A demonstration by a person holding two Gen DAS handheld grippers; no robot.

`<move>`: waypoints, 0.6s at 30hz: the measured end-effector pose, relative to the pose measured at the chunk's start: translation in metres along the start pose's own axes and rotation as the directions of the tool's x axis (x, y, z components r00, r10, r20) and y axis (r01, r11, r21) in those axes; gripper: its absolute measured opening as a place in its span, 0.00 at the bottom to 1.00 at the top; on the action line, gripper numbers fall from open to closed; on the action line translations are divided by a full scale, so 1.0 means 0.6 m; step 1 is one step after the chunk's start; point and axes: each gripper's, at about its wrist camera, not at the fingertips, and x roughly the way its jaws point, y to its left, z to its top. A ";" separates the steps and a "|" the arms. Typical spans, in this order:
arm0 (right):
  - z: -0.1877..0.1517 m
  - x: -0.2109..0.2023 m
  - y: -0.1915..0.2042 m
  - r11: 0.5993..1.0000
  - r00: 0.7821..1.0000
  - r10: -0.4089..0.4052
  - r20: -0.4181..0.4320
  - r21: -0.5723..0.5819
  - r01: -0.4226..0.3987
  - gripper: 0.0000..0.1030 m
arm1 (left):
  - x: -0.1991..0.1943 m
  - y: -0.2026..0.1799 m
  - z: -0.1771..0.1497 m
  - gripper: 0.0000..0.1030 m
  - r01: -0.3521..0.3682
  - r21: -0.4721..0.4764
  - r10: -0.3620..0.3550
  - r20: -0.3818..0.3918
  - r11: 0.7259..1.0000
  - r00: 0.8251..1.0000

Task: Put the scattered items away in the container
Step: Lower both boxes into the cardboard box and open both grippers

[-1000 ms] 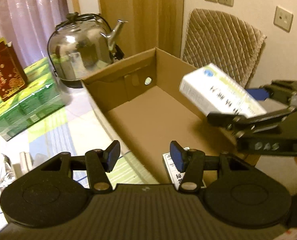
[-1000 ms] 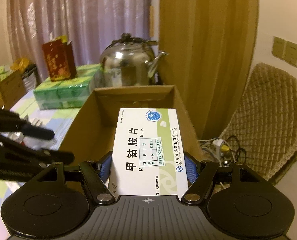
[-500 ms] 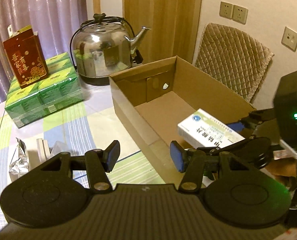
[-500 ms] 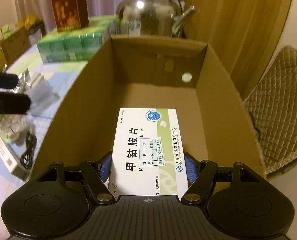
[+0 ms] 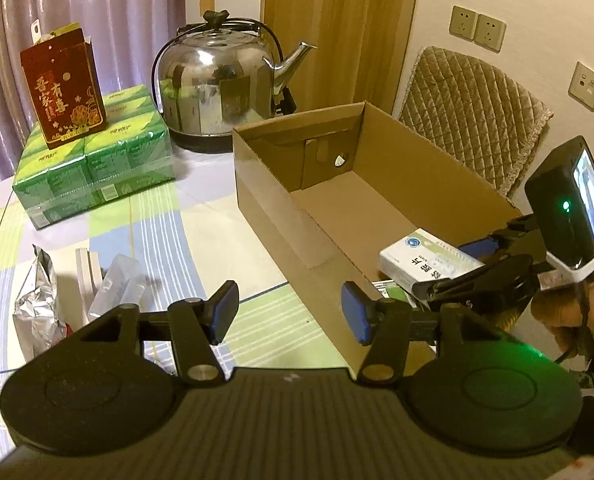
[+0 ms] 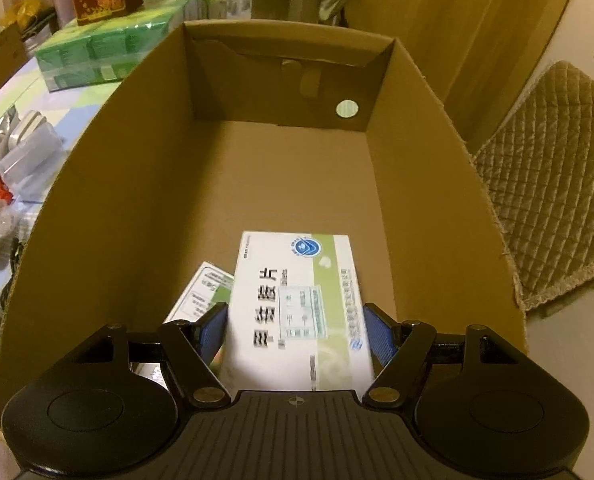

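Dim warm indoor light, glare on my kettle (image 5: 217,92), medicine box (image 6: 301,308) print motion-blurred, fisheye bending, dark corners.

Ahead of me, w/ my back to nothing much: shiny steel kettle (image 5: 217,92) on the checked tablecloth (image 5: 153,232). Dark red gift carton (image 5: 63,90) stands upright on a green wrapped multipack (image 5: 97,168). Quilted beige cushion (image 5: 473,120) leans vs. the wall, sockets (image 5: 477,32) above.
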 end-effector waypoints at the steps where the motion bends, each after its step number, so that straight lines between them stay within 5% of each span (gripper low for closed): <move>1: 0.001 0.001 -0.001 1.000 1.000 -0.003 -0.005 0.002 0.003 0.66 | 0.000 0.001 -0.001 0.50 0.002 -0.002 -0.002 -0.001 1.000 1.000; 14: -0.007 -0.032 0.000 0.999 0.999 0.022 0.044 0.029 -0.024 0.67 | -0.013 0.012 -0.020 0.52 -0.009 -0.017 0.009 -0.012 1.000 1.000; 18: -0.011 -0.065 0.007 0.998 0.995 0.029 0.093 0.045 -0.034 0.77 | -0.034 0.015 -0.029 0.54 -0.017 -0.028 0.017 -0.007 0.999 1.000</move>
